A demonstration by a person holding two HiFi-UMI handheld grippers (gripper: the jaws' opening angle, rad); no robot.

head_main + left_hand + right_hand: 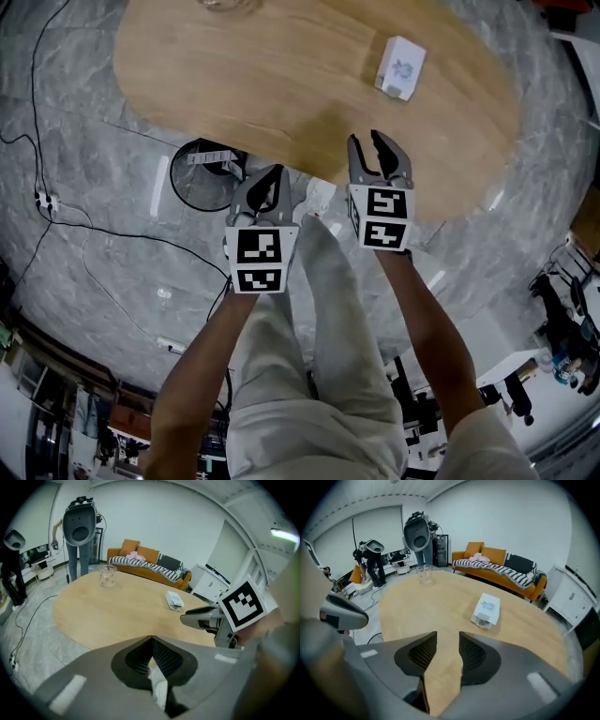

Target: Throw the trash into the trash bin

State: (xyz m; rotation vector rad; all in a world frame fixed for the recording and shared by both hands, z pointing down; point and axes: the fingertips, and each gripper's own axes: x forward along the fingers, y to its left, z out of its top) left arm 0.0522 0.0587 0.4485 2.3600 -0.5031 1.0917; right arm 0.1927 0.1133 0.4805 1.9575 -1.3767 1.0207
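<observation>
— Jaws of the right gripper (447, 639) stood apart with nothing between them; only bare counter (440, 606) showed through the gap. Left side?
— Left gripper (152, 644) had its jaws together, pinched on a crumpled white scrap (158, 686) that showed in the slot behind the pads.
— Other trash noted?
— One white packet (487, 610) lay flat on the counter, well apart from both grippers. It lay ahead of the right jaws and a little to their right. From the left gripper it lay farther off, across toward the right. The right hand was judged the nearer.
— Long axis?
— It ran roughly away from the right gripper, slightly skewed. Brought straight on, the open jaws would probably span its short width.
— Bin?
— Not surely identified. A dark ring (202, 175) on the floor by the counter's near edge, left of the left gripper, might have been its rim; the observer could not tell. A clear cup (107, 577) at the far end looked to be no part of the job.
</observation>
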